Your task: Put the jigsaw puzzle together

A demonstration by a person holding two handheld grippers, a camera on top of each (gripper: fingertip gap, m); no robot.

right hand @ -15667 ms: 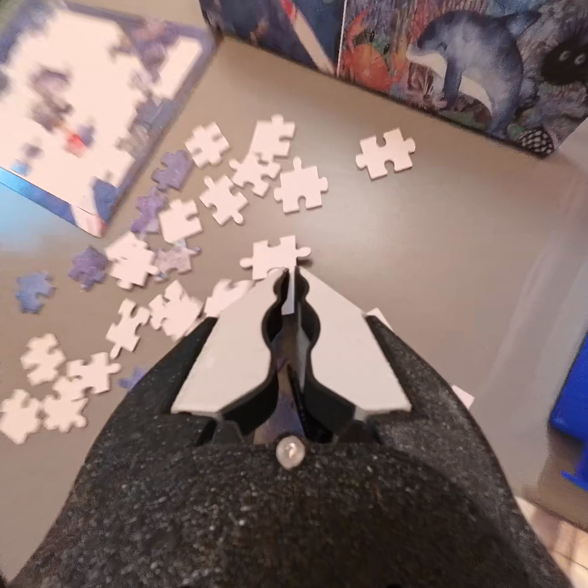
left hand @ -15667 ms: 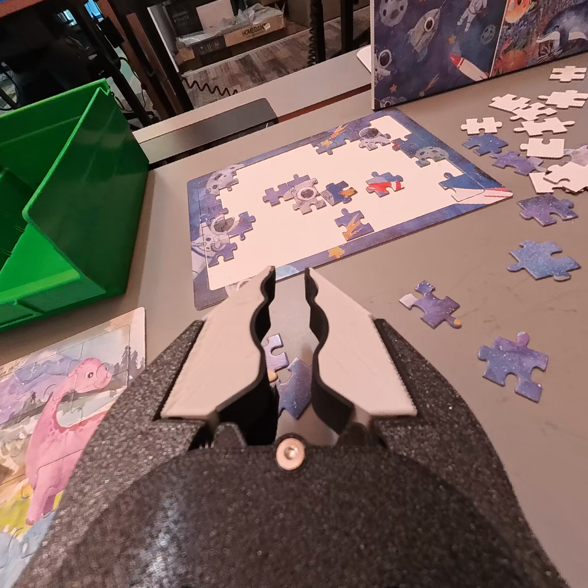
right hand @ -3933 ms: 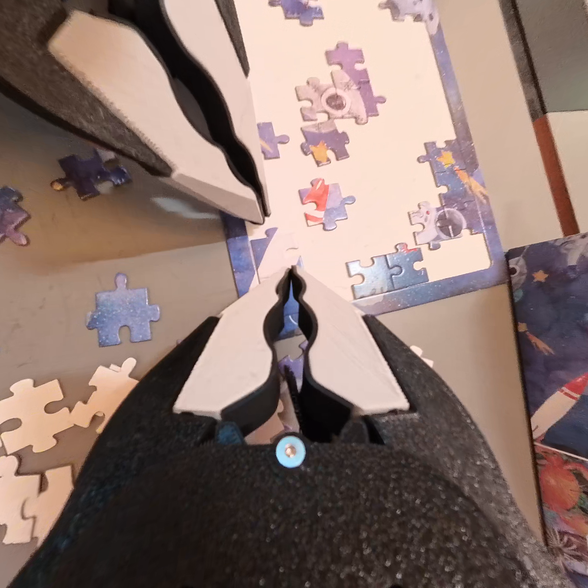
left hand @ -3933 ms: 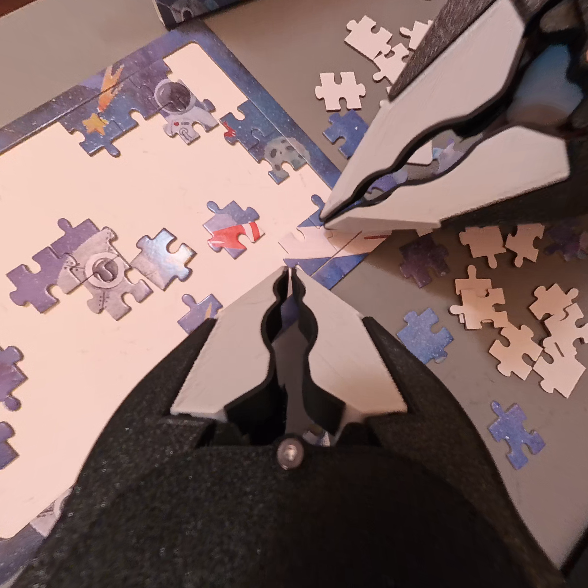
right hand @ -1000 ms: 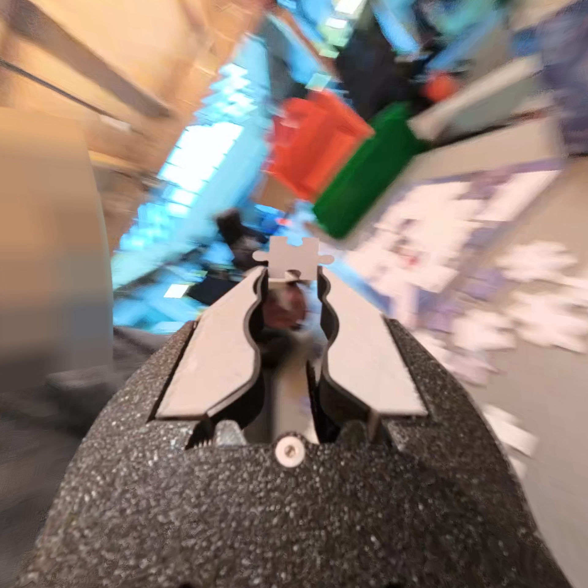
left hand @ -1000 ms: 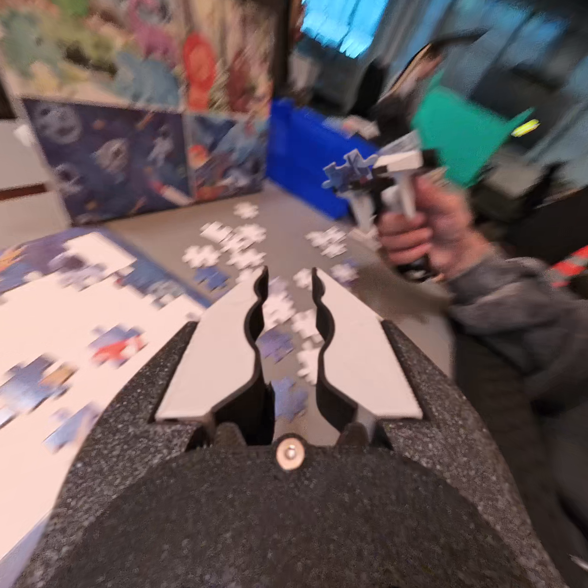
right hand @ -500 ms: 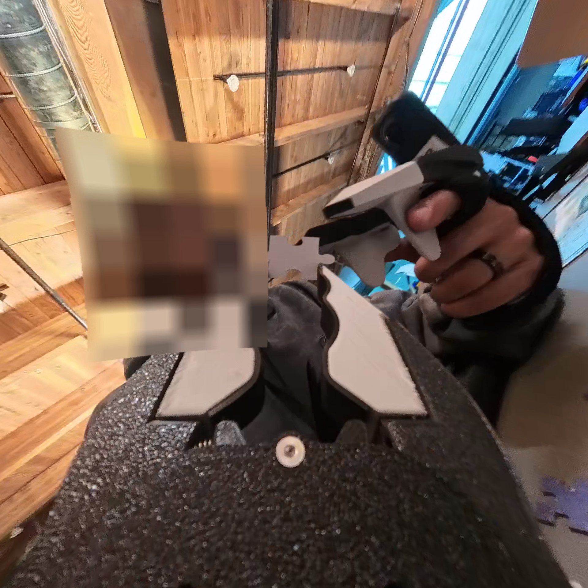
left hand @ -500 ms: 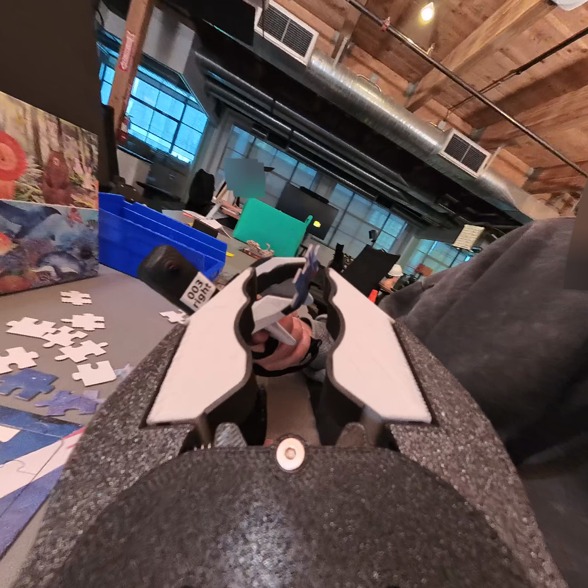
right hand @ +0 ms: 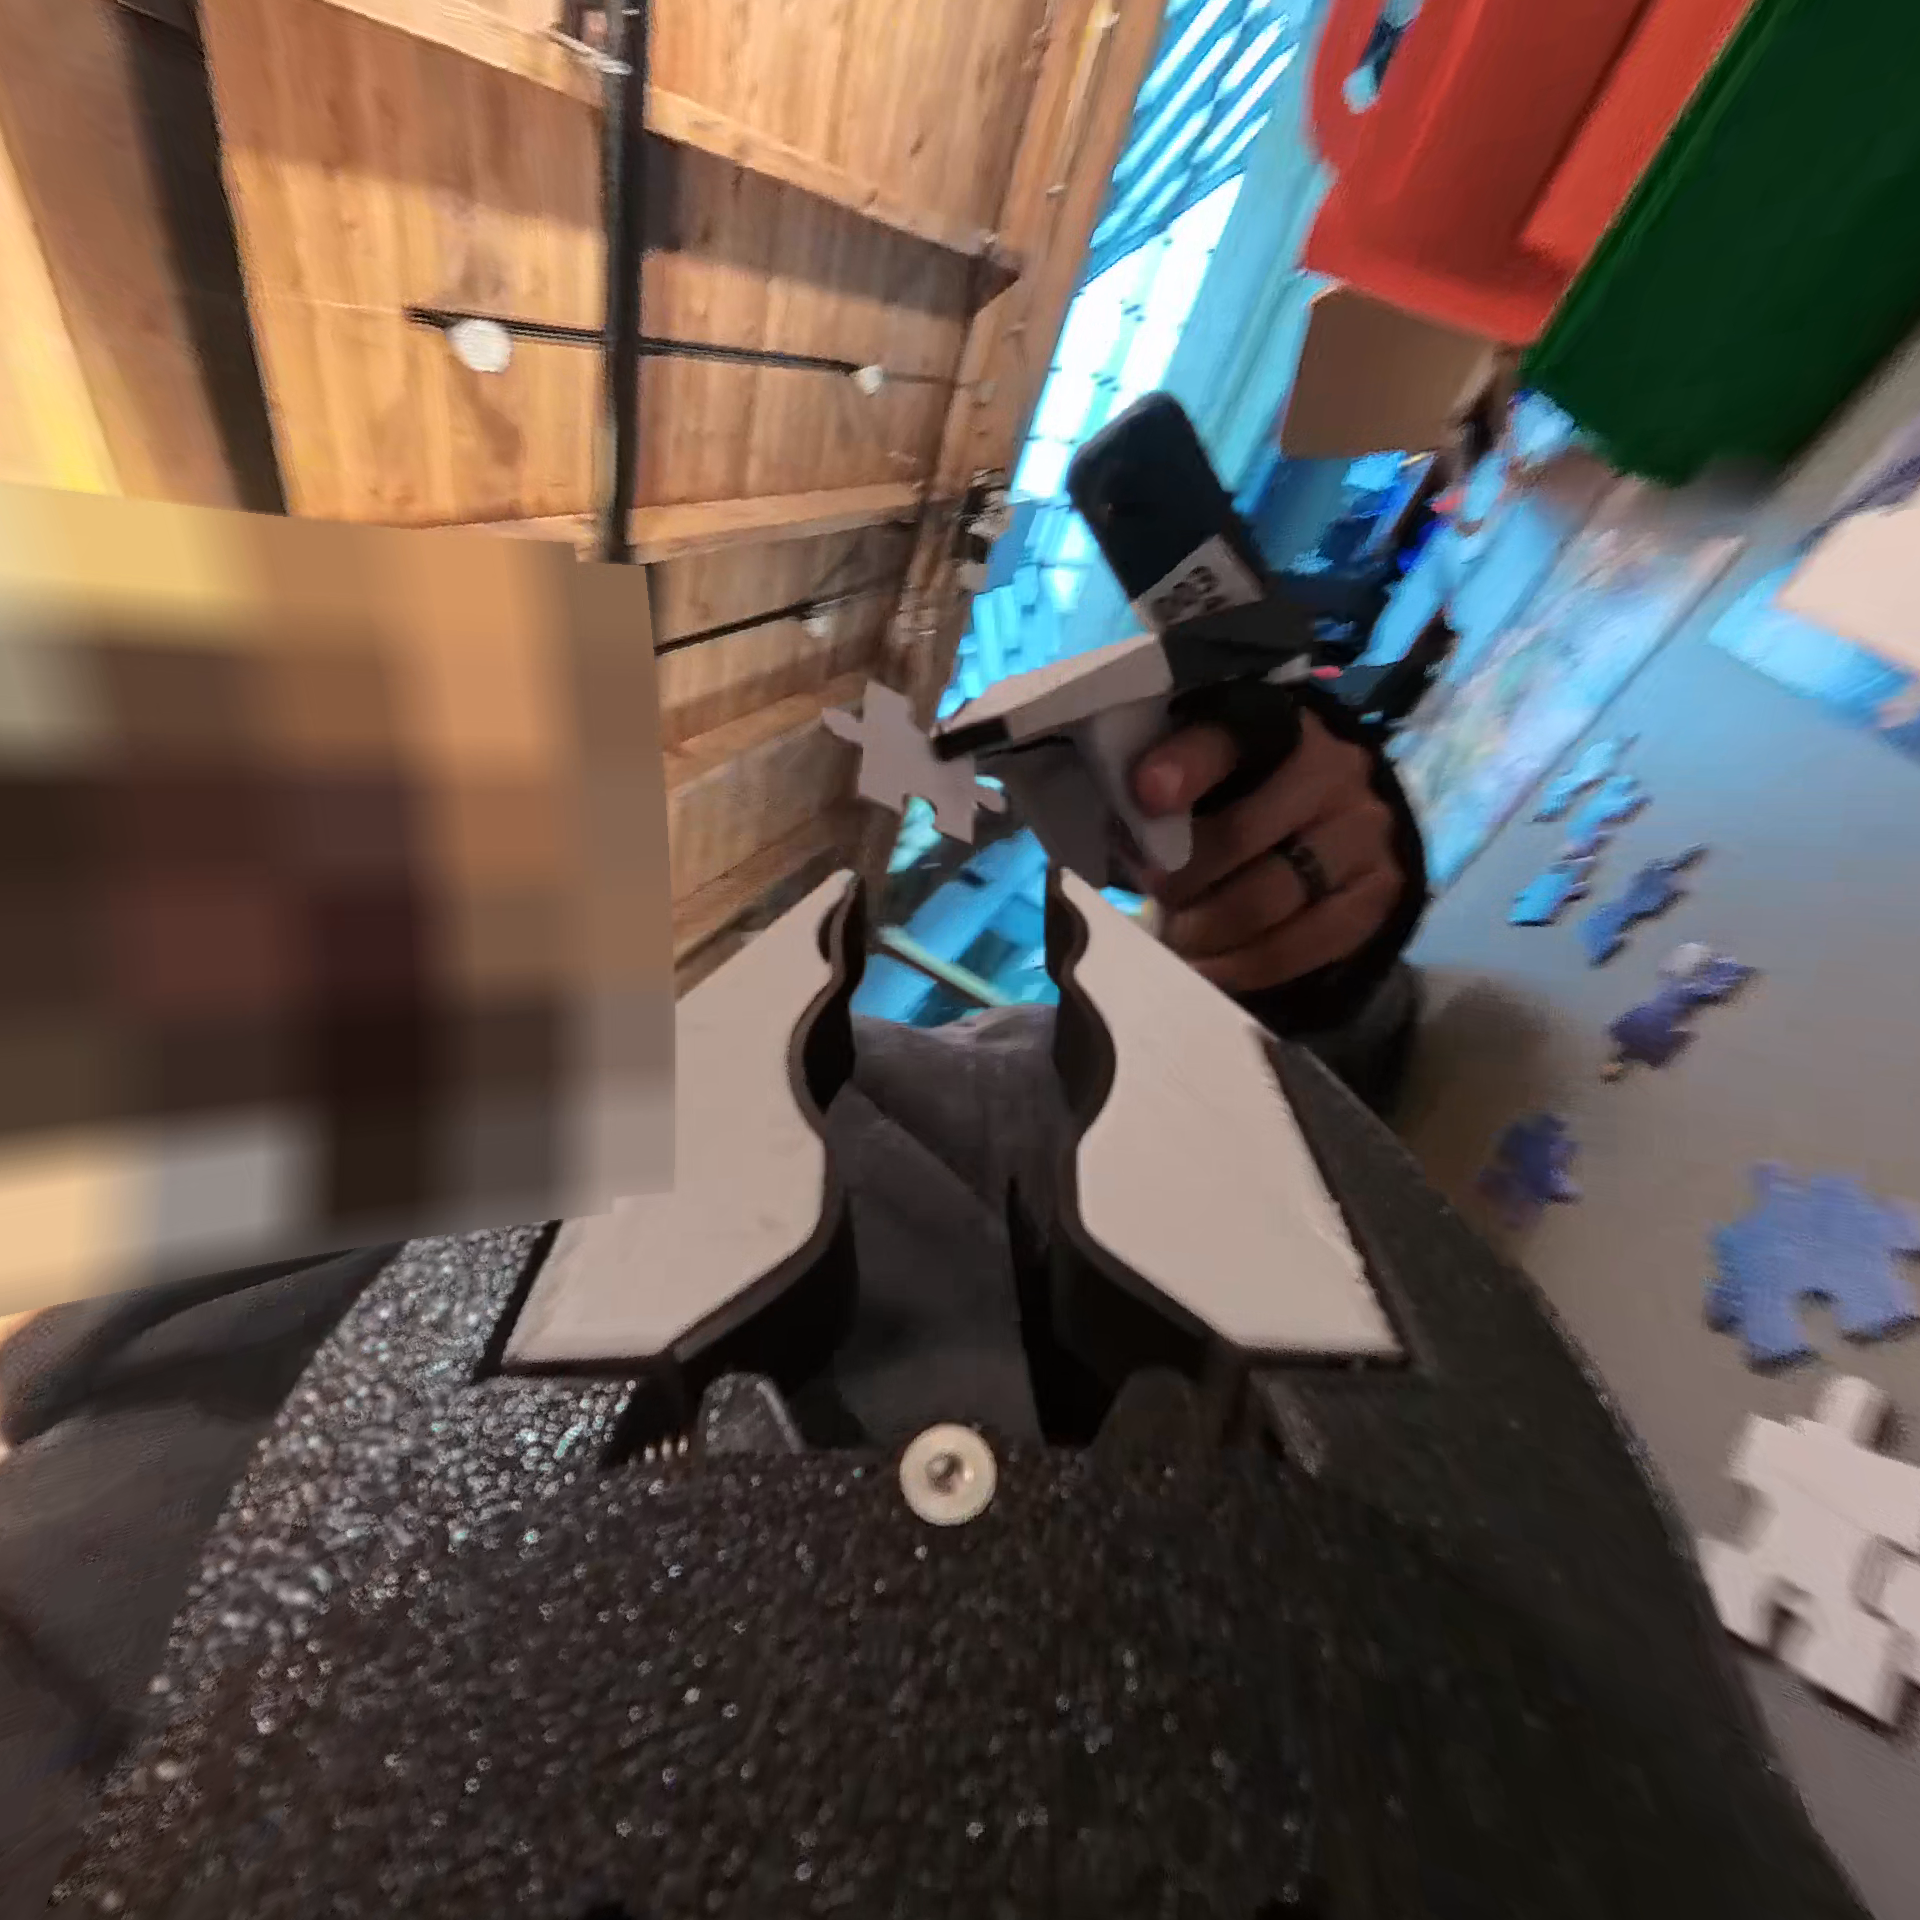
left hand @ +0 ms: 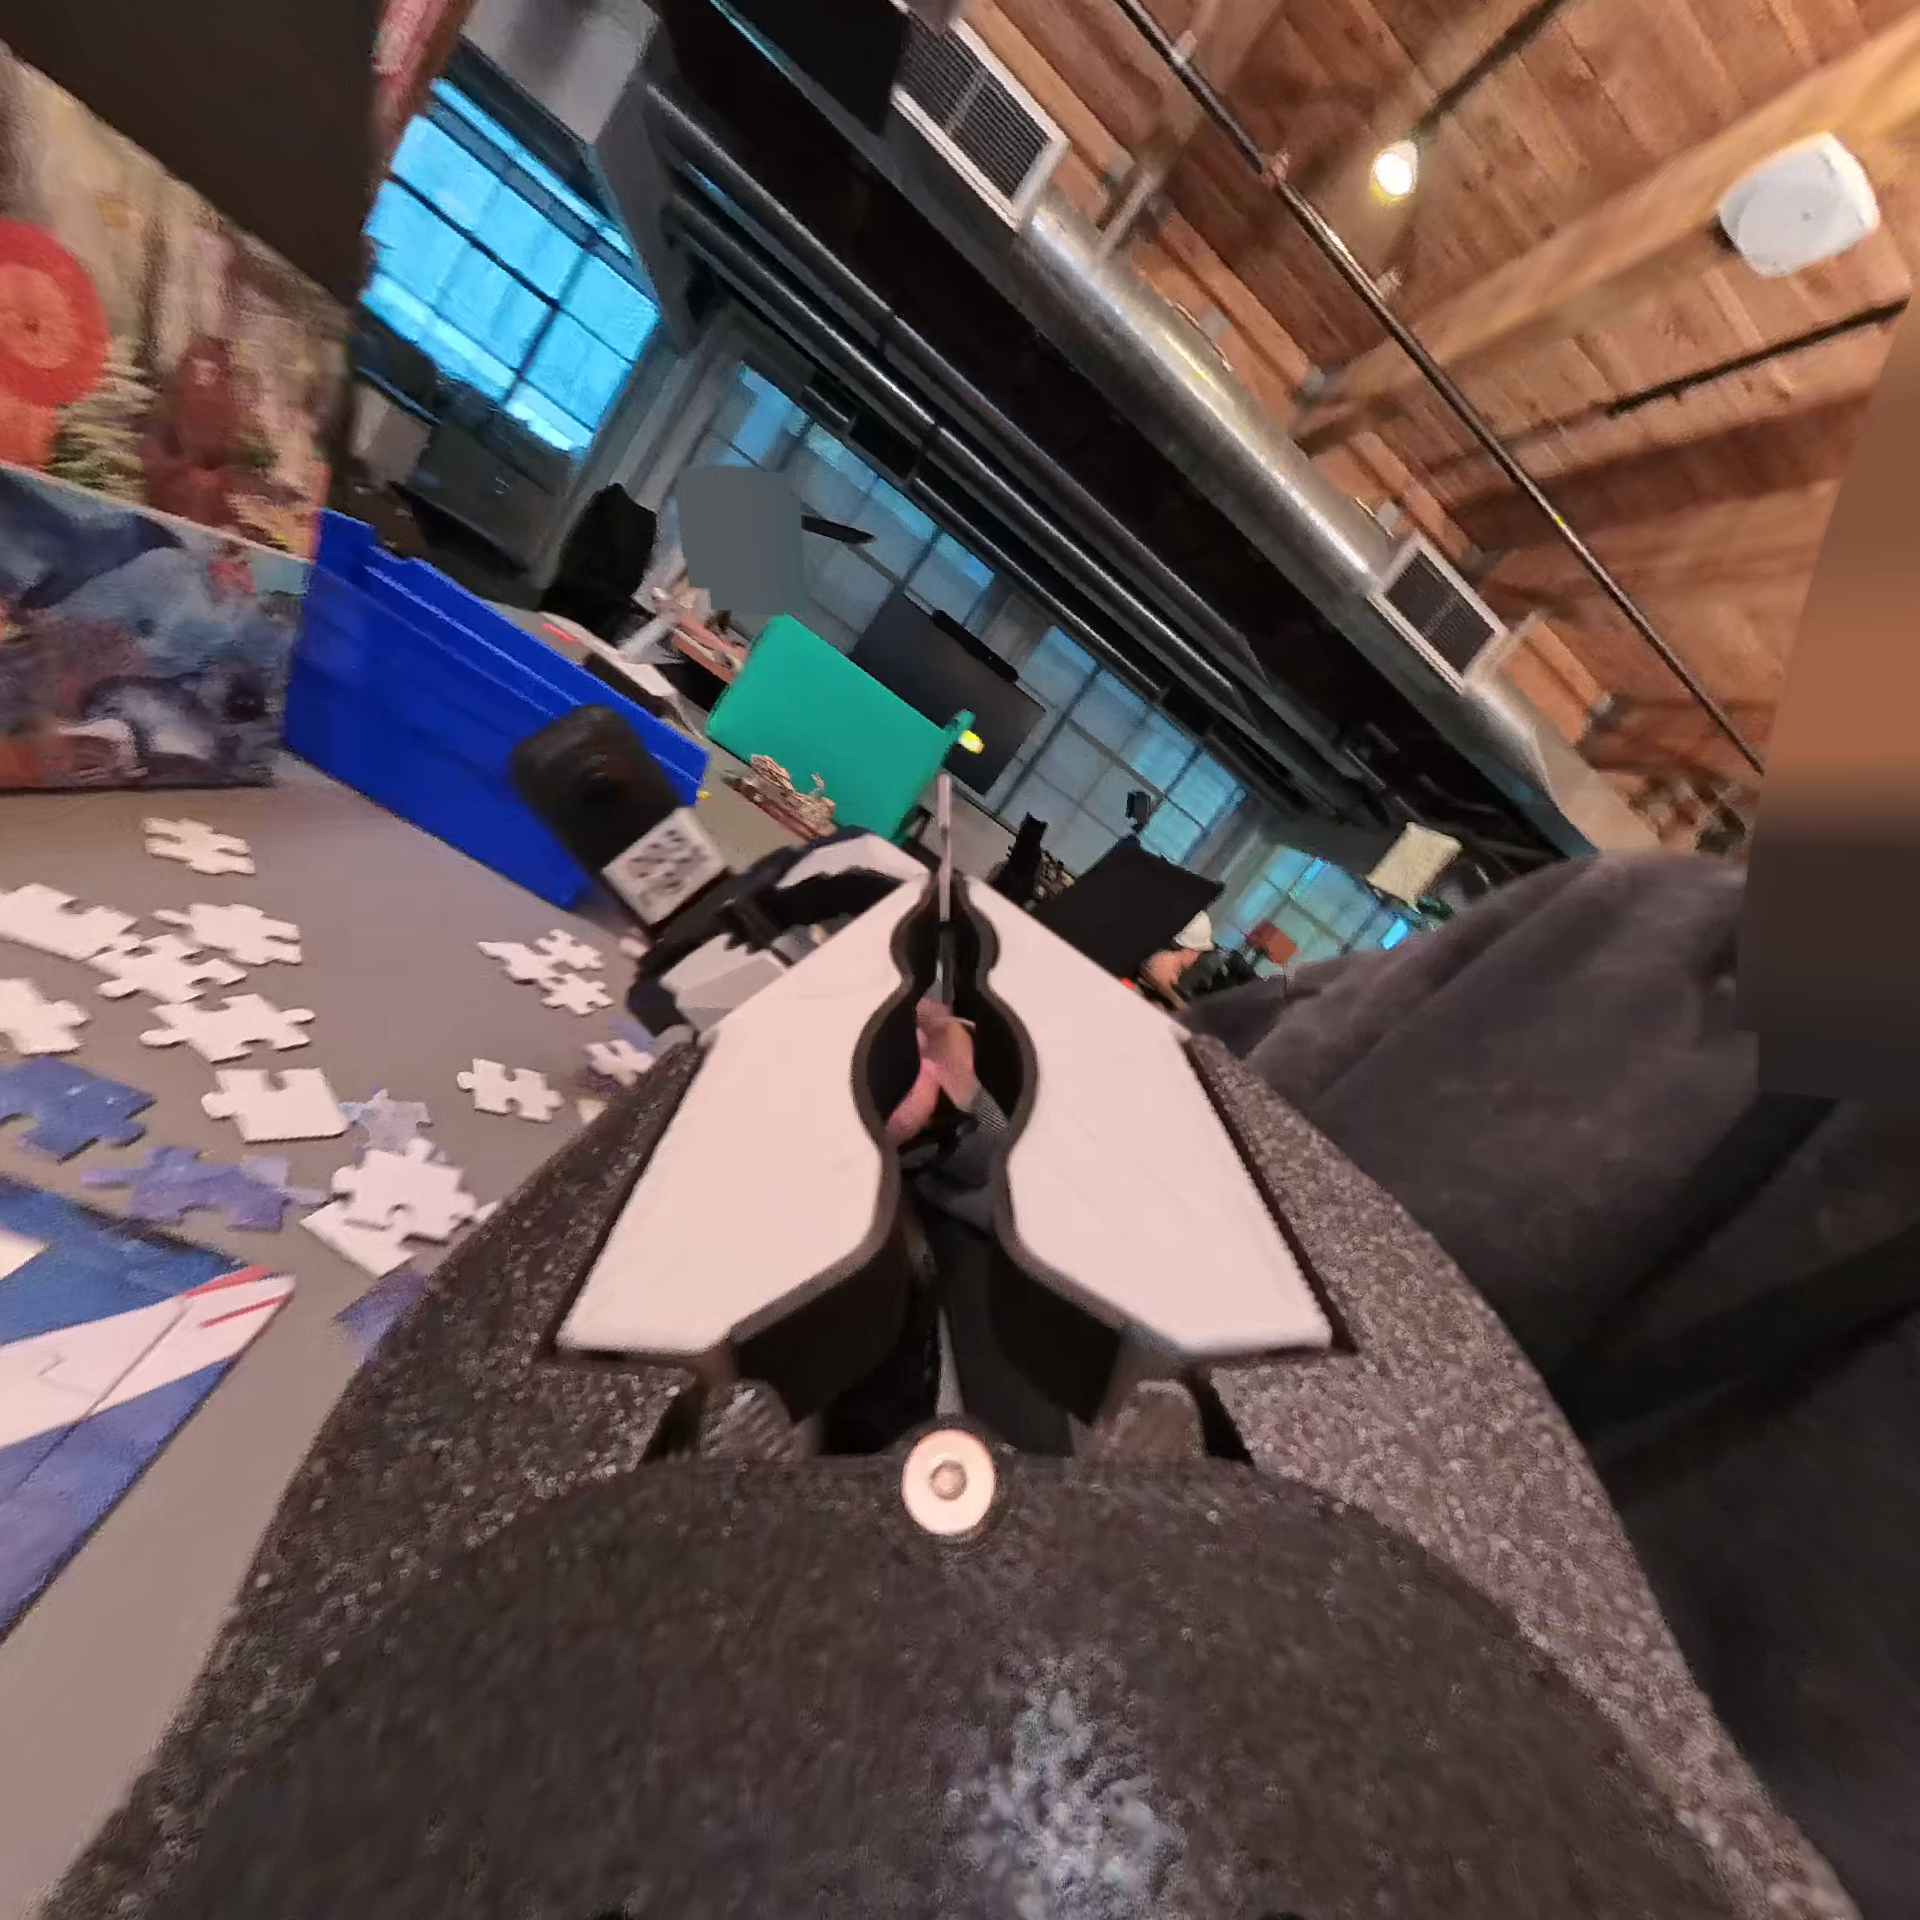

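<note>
Puzzle piece mid-air, pinched by one edge

Puzzle piece is up off the table, white back showing in the right wrist view, edge-on in the left one. Left gripper has its fingers closed tight on it, gripping just one edge. Right gripper is empty with its fingers spread wide, sitting right below the piece.

My worry: that grip is skinny, so a quick swing could let the piece pivot or drop out. It'd land among the loose pieces, lots of them white side up, and be a pain to find again. It also needs turning picture side up before it goes in.

Puzzle tray only shows a blue corner, so I can't tell how full it is. Blue bin at the back, contents not visible.
</note>
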